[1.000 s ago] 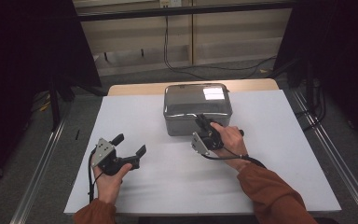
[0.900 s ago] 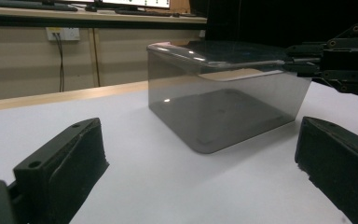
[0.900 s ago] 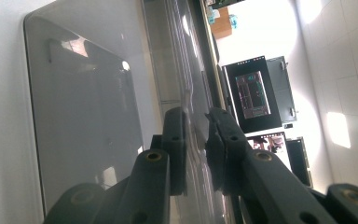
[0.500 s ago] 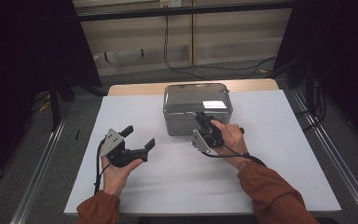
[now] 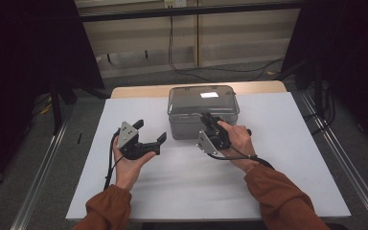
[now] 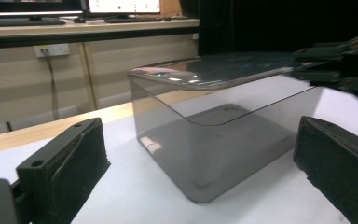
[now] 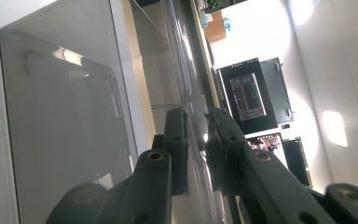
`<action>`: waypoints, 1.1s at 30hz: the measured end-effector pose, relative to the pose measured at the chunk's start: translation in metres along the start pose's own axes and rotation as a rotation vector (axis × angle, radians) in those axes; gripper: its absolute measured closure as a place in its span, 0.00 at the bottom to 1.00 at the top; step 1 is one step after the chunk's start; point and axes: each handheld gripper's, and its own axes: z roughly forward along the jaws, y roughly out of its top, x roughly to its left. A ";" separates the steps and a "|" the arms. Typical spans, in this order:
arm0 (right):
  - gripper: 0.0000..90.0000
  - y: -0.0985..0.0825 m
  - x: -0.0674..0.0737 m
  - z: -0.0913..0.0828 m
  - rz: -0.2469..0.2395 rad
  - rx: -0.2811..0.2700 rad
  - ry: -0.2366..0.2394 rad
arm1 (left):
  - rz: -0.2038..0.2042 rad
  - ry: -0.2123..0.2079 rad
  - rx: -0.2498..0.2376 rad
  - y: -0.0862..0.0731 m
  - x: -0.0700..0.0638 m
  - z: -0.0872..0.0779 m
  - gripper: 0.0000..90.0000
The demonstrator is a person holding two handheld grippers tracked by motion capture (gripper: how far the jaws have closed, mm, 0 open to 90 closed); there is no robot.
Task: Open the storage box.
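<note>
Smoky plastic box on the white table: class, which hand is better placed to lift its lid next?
Right. The right gripper is already shut on the front edge of the lid of the box. The left gripper stands open beside the box, apart from it.

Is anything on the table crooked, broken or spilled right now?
Nothing stands out. The clear box sits flat and square on the white table, with no cracks or spills visible. The right gripper is clamped on the lid's front edge, and the left gripper is open just to the box's left.
</note>
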 end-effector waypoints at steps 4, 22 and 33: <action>0.88 0.002 -0.003 0.000 0.003 -0.003 -0.010 | 0.011 -0.004 0.000 0.002 0.001 0.010 0.04; 0.88 0.005 -0.018 0.003 0.019 -0.005 -0.040 | 0.092 0.008 -0.037 0.009 0.016 0.059 0.05; 0.88 0.007 -0.021 0.003 0.032 -0.004 -0.039 | 0.123 -0.021 -0.061 0.009 0.009 0.090 0.13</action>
